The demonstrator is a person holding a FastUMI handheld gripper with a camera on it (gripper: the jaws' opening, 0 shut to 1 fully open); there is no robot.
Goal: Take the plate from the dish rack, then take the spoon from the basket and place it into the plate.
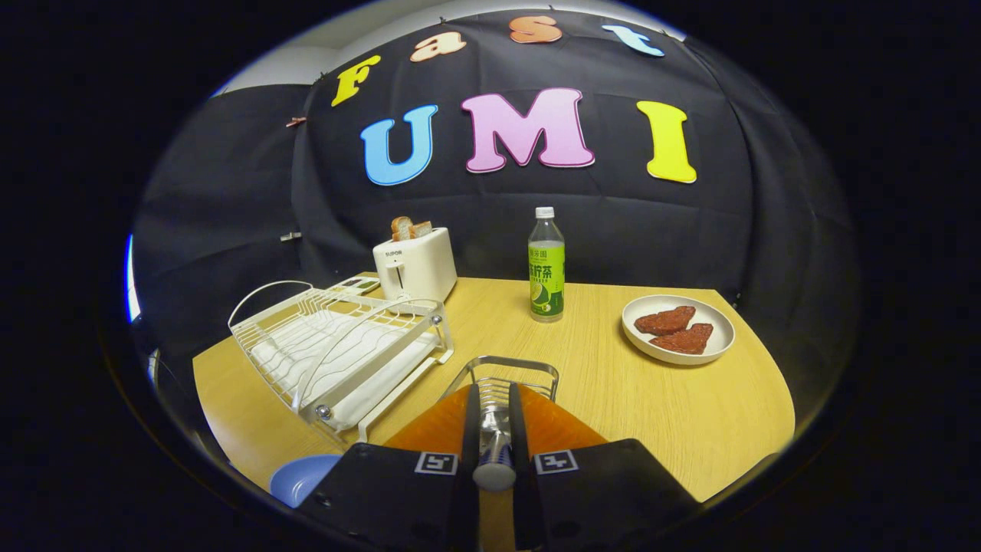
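My gripper [494, 402] is shut on the spoon [494, 452], a metal handle held upright between the two narrowly spaced fingers. The spoon's lower end is hidden behind them. Just beyond the fingertips stands the wire basket [506, 366], with an orange surface [429, 429] spreading under the fingers. The blue plate [303, 477] lies flat on the table to the left of the fingers, in front of the white dish rack [337, 349]. The rack holds no dishes.
A white toaster [415, 264] with bread slices stands behind the rack. A green-labelled bottle [546, 268] stands mid-table. A white plate [678, 330] with two red-brown slices sits to the right. Bare wooden table [690, 414] lies right of the fingers.
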